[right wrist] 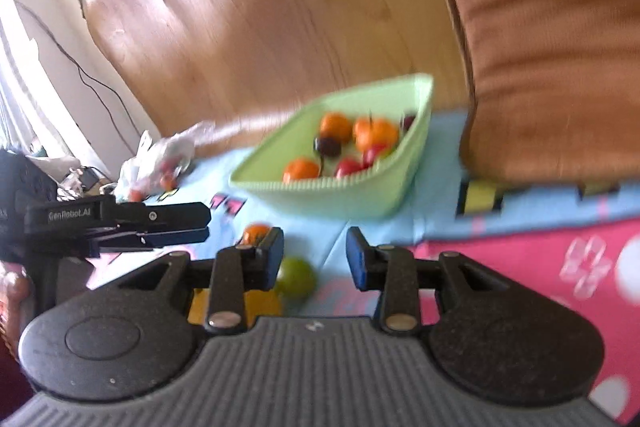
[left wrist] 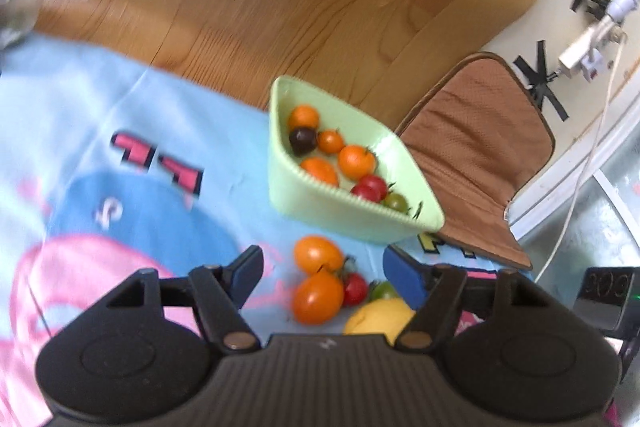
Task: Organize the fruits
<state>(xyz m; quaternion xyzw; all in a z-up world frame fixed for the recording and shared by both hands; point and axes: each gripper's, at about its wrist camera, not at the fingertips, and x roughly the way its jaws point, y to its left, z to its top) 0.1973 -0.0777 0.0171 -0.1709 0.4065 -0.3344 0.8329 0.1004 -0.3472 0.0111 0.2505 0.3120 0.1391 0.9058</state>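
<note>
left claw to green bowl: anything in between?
Left wrist view: two orange tomatoes sit on the blue cloth between the open left claw and the green bowl, a small red one beside them.

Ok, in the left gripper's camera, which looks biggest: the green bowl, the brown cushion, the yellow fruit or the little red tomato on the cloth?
Largest to smallest, as they look:
1. brown cushion and green bowl: too alike to rank
2. yellow fruit, partly hidden and nearest the camera, so unsure
3. little red tomato
</note>
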